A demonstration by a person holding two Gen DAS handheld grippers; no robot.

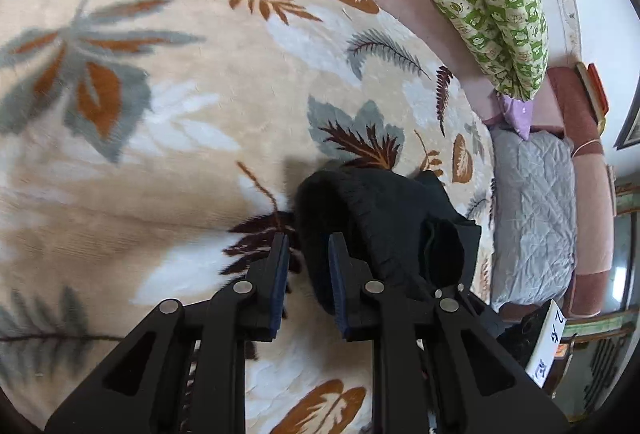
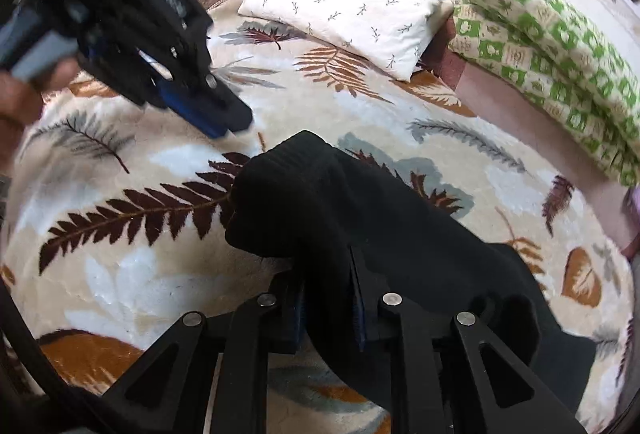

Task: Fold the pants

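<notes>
right wrist view: right gripper (image 2: 326, 298) pinching black pants (image 2: 360, 218) bunched between its pads on leaf-print blanket (image 2: 132, 274), left gripper (image 2: 226, 122) pressed together on nothing up-left, mid-fold, next likely needing 1 steady carry across to lay cloth flat.

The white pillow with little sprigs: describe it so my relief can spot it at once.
Start at the bed's leaf-patterned blanket, where the black pants lie. Look to its far edge by the wall: the white pillow lies there, its corner overlapping the blanket. Small dark sprigs on white set it apart from the green-and-cream checked quilt beside it.
</notes>
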